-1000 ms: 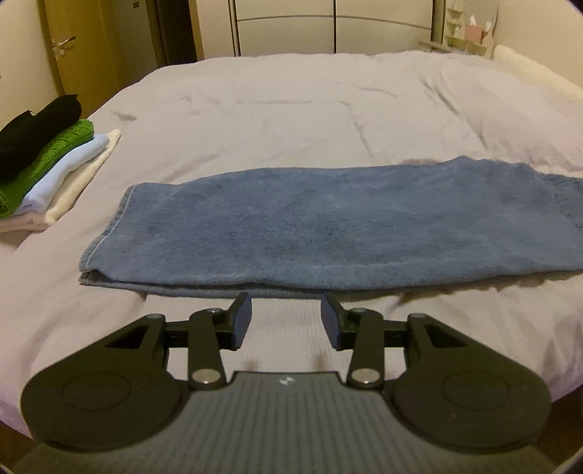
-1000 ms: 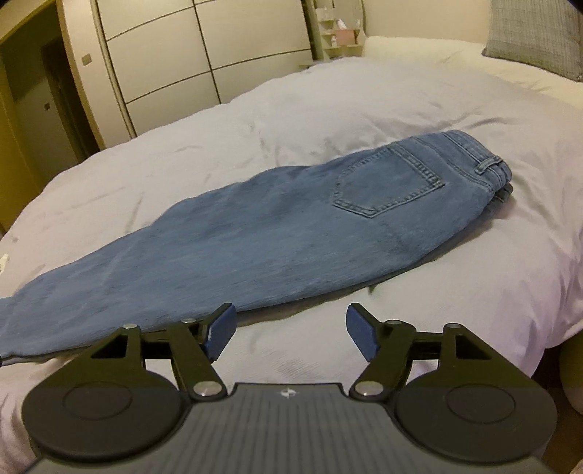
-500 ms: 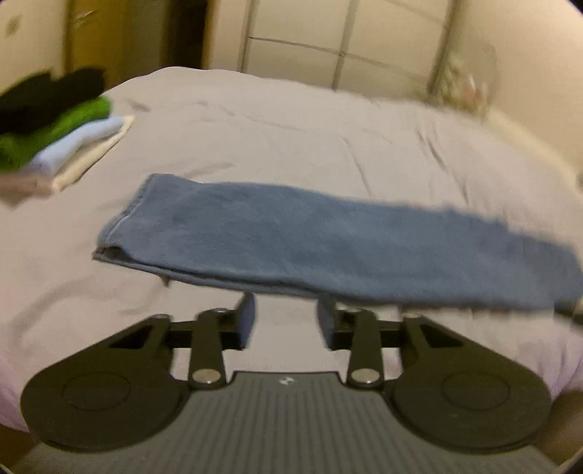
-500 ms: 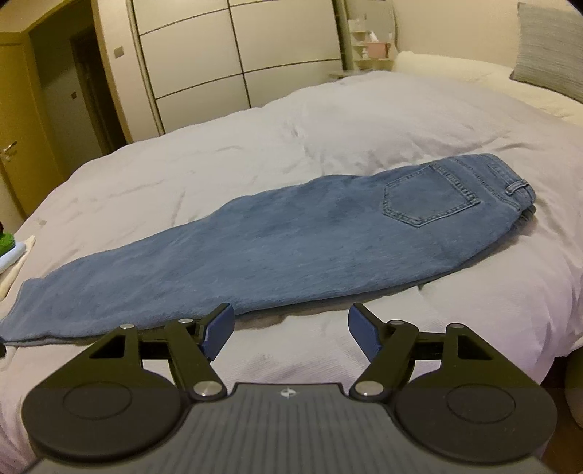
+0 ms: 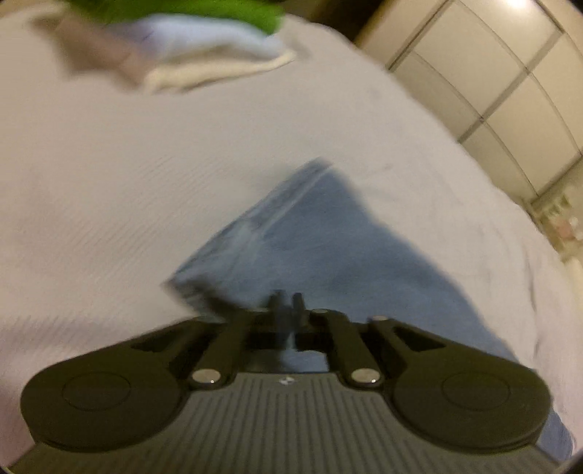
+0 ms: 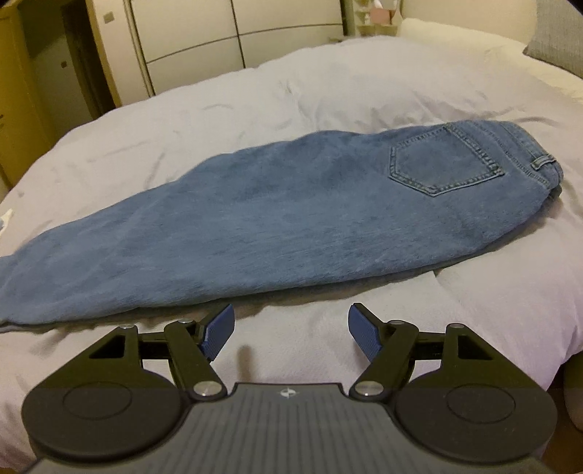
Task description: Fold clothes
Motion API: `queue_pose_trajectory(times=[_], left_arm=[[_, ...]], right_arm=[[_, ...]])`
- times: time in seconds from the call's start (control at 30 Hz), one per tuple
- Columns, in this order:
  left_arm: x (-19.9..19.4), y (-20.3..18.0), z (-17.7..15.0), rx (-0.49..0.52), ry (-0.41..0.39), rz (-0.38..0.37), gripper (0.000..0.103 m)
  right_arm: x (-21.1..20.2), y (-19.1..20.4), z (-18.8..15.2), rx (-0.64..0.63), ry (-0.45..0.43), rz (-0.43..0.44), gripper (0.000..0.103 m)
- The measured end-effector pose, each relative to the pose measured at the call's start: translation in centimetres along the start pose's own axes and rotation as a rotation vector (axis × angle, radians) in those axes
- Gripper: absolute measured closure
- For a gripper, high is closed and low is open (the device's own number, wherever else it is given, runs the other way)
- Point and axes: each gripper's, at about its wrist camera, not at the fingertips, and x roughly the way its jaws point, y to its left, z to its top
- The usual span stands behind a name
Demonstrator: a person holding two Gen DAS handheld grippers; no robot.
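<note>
Denim hem (image 5: 255,233) in pinched left tool (image 5: 288,302)

Two matte black plastic handheld grippers — the left gripper (image 5: 288,300) and right gripper (image 6: 289,324) — each with ribbed grey bases, round side discs, silver pivot screws; the right shows blue ribbed pads (image 6: 218,330).

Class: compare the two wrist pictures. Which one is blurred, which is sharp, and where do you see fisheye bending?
Left wrist view: motion-smeared, the jeans hem and the stack of folded clothes streaked. Right wrist view: sharp, with pocket stitching on the jeans legible. In both, the fisheye bends the wardrobe doors and curves the bed.
</note>
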Motion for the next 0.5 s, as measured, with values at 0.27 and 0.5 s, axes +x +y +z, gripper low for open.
queue_pose_trajectory(times=[0.27, 0.5], left_arm=[[-4.3, 1.4, 0.4, -0.12, 0.005, -0.067, 0.065], [-2.6, 3.5, -1.6, -0.25, -0.018, -0.082, 0.068]], right_arm=[[1.4, -2.2, 0.6, 0.067, 0.011, -0.03, 0.031], [1.9, -2.3, -0.5, 0.077, 0.032, -0.04, 0.03]])
